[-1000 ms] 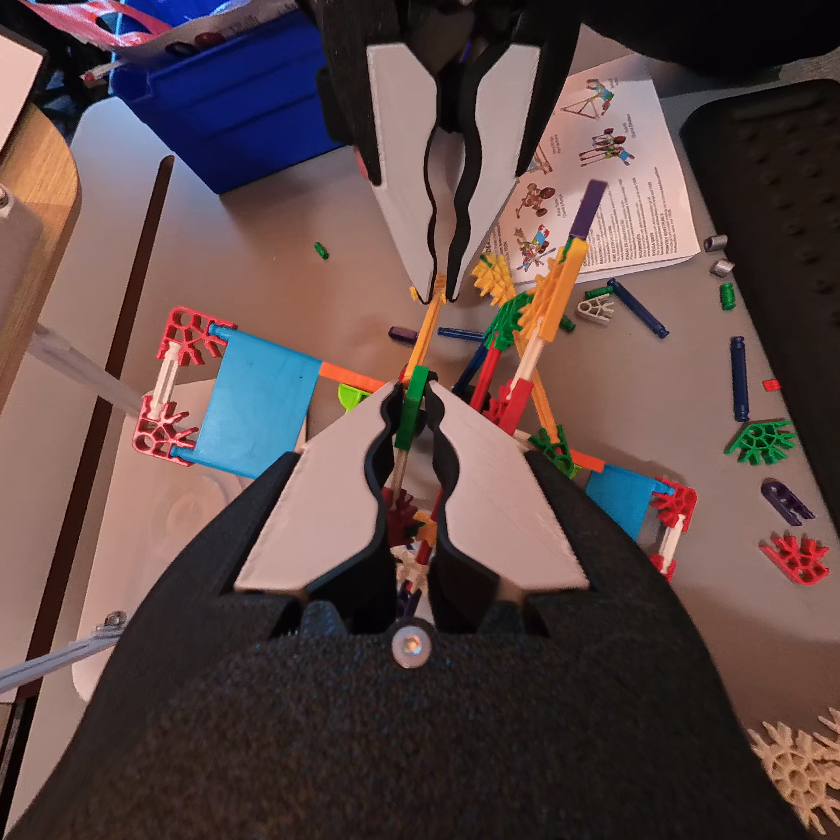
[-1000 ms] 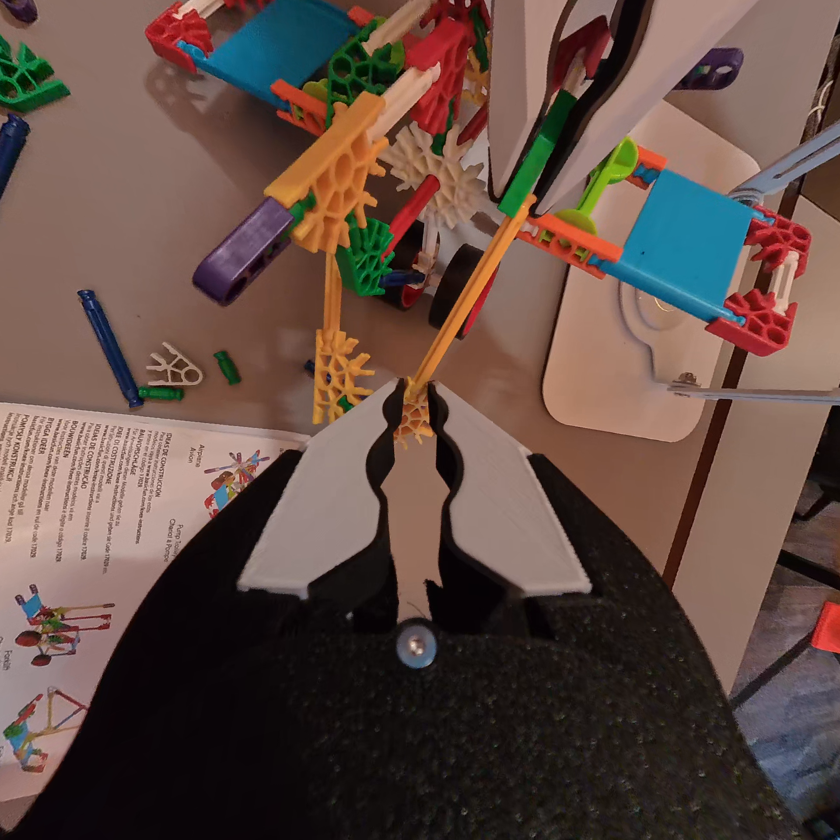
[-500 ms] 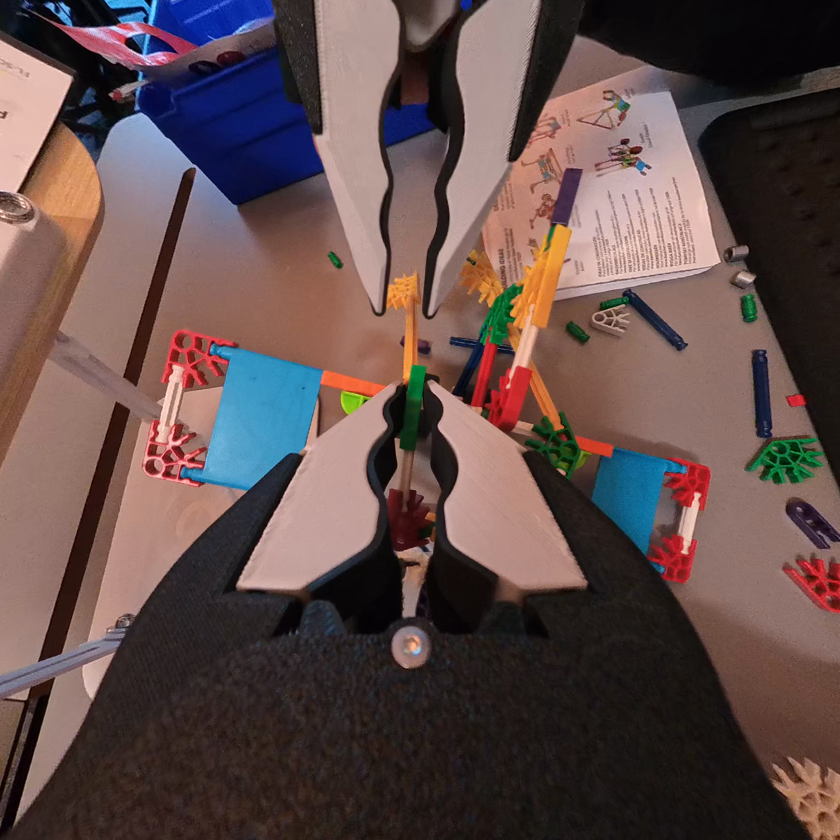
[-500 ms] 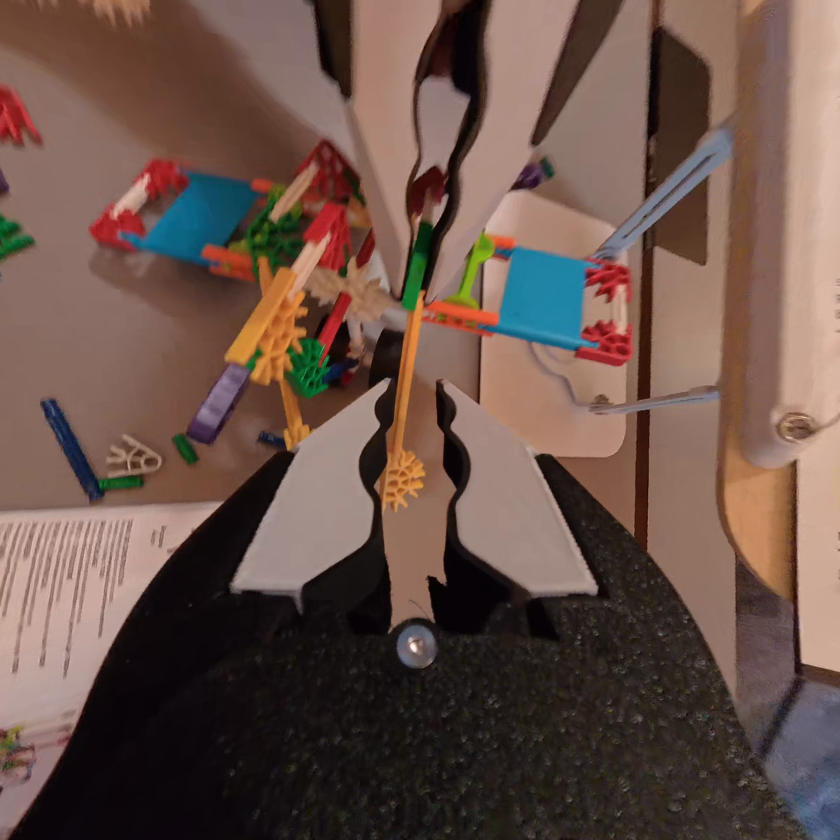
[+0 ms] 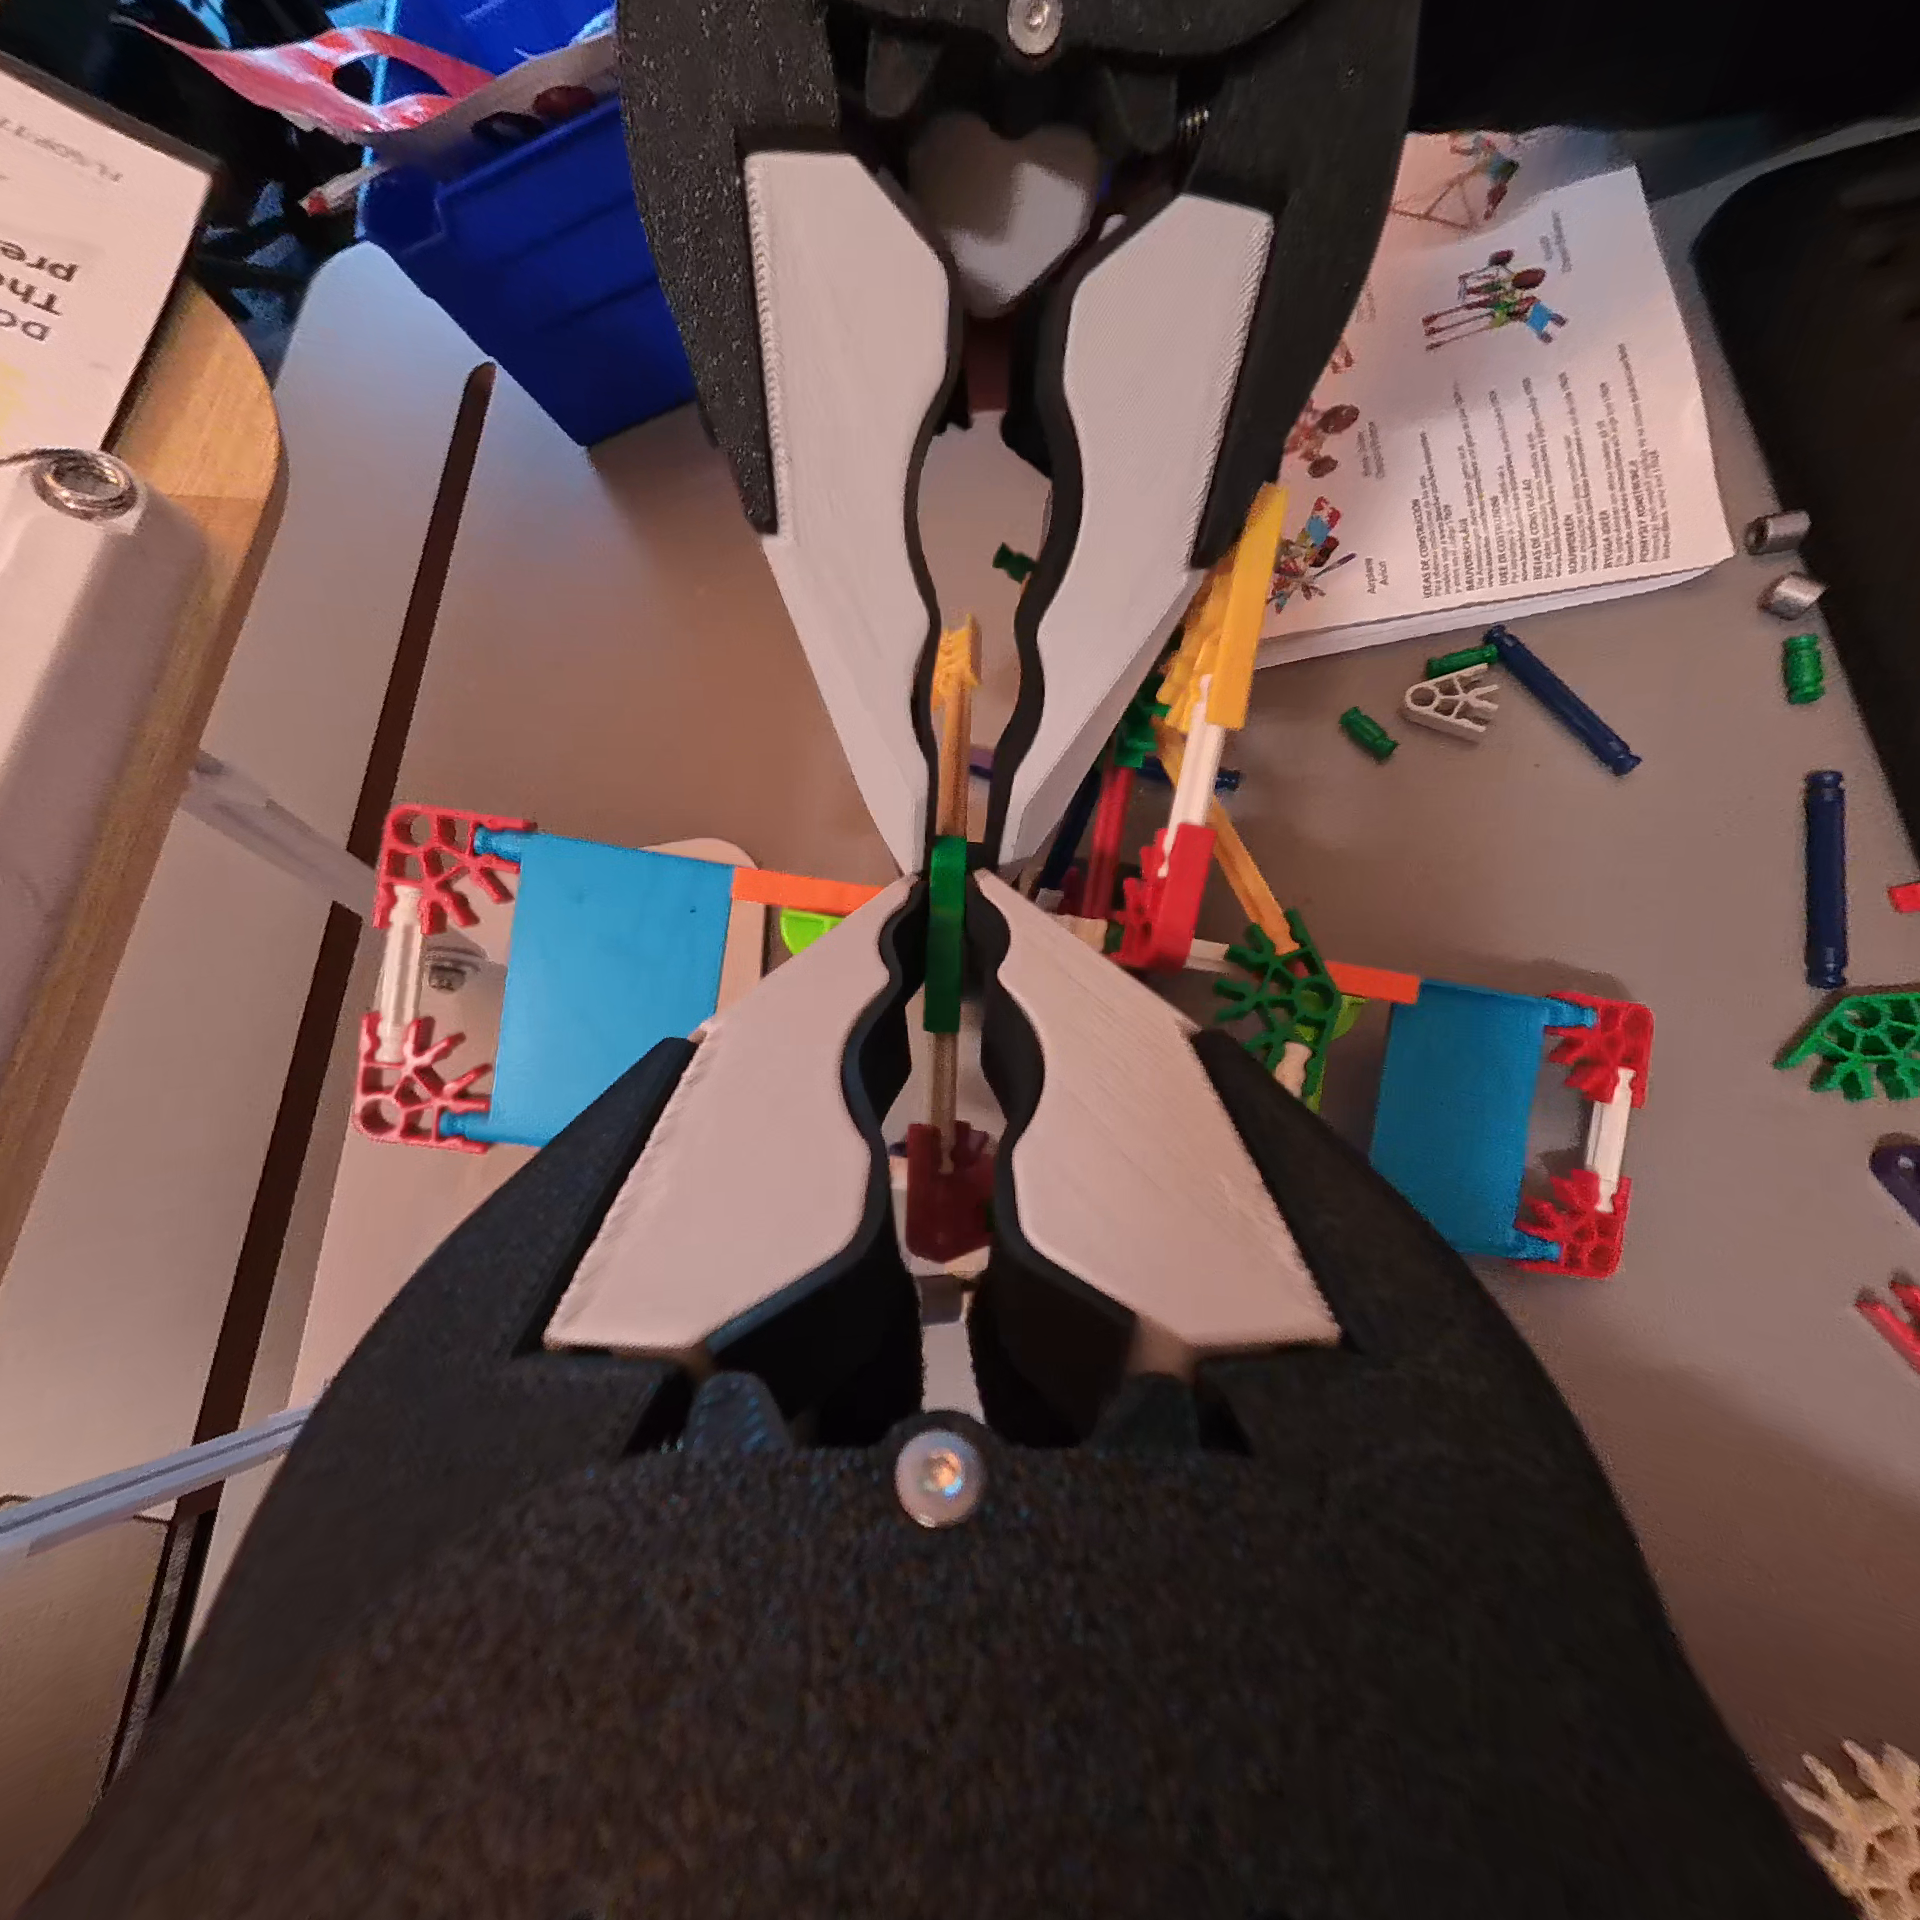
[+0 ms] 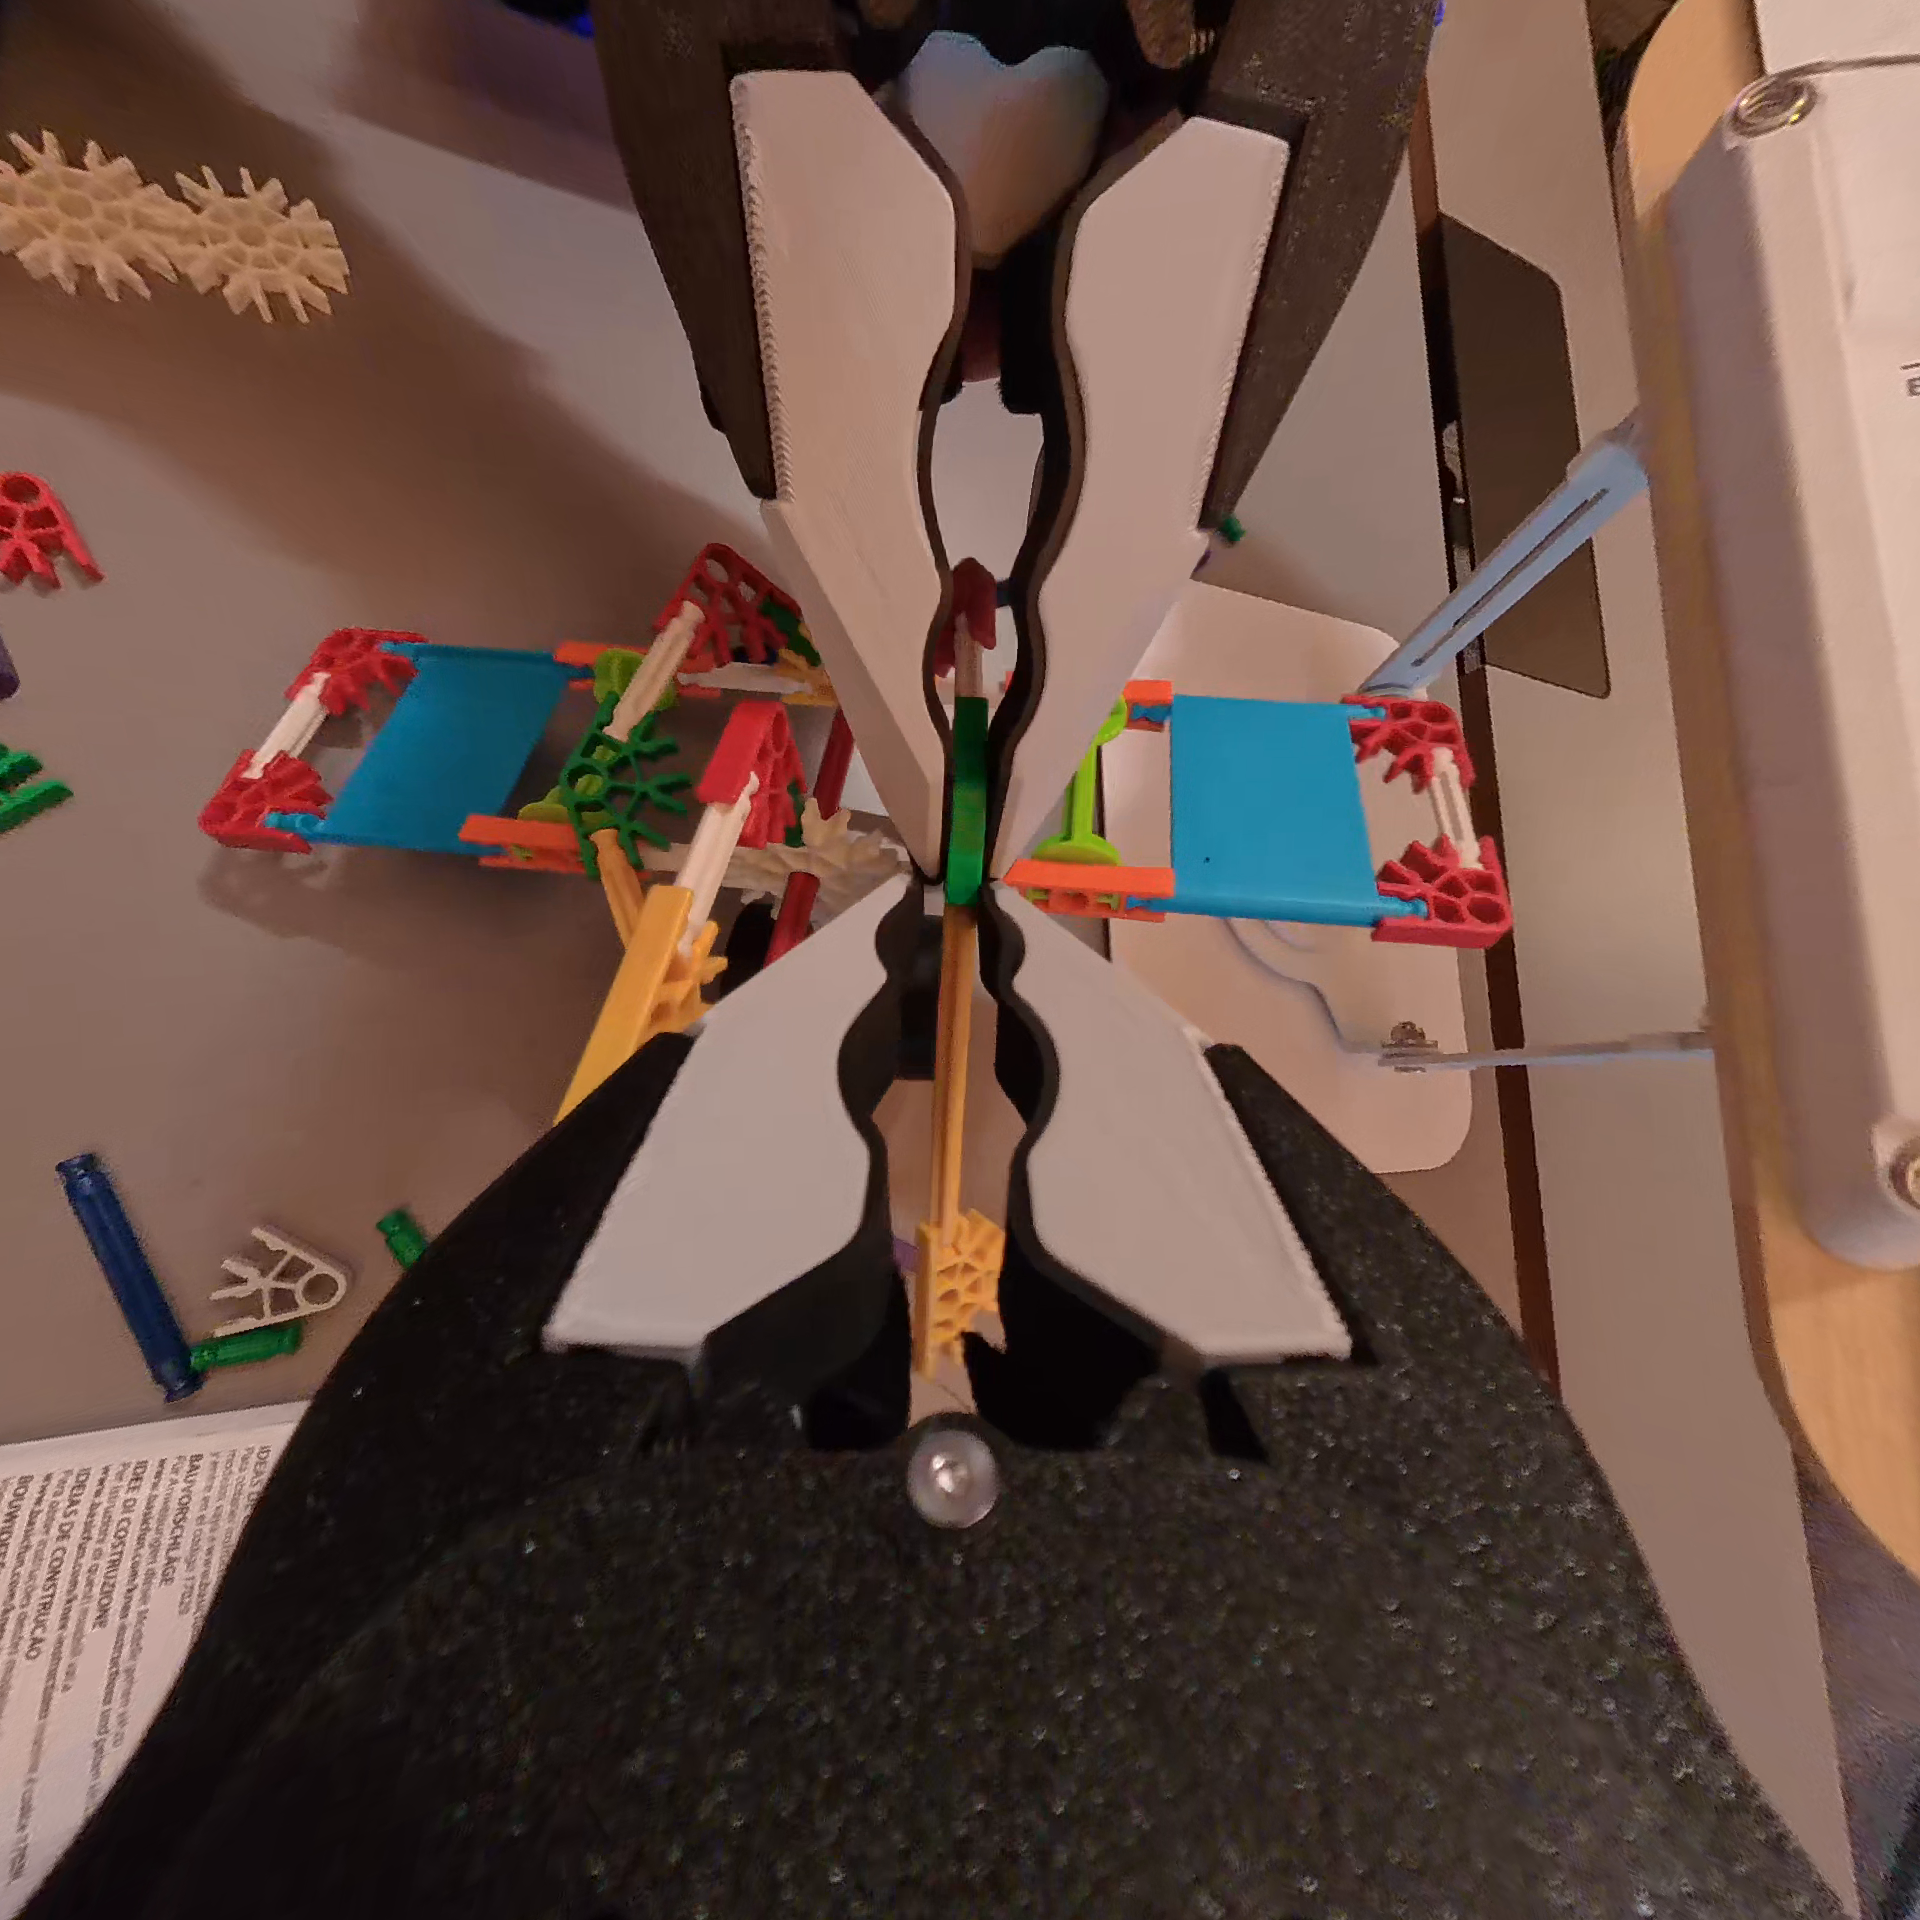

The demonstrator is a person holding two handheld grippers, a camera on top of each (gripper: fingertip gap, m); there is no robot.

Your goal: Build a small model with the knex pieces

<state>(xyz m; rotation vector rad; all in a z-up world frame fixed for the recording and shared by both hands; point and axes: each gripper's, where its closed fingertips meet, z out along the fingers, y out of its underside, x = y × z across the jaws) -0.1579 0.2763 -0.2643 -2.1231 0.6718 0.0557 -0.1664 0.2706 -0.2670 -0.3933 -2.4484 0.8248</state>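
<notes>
Two hand-held grippers meet tip to tip over a grey table (image 5: 582,665), sharing one slender rod assembly. The left gripper (image 5: 948,891) has its jaws drawn narrow and clamped on the green connector (image 5: 945,940); behind it, inside the jaw hollow, a pale rod runs back to a dark red connector (image 5: 943,1195). The right gripper (image 6: 961,899) stands opposite, jaws closed down to a narrow gap around the yellow rod (image 6: 954,1039), whose yellow snowflake connector (image 6: 954,1294) sits deep in its throat; whether the pads actually press the rod cannot be told. Both grip along the same axis, seemingly so that the rod and the green connector stay in line. The assembly is held above a colourful toy construction (image 5: 1174,904) with two blue panels (image 5: 613,987) framed by red connectors. Loose pieces lie about: blue rods (image 5: 1558,701), a green fan connector (image 5: 1860,1044), cream snowflake connectors (image 6: 166,234). An instruction leaflet (image 5: 1507,416) lies beyond, near a blue bin (image 5: 520,249).
</notes>
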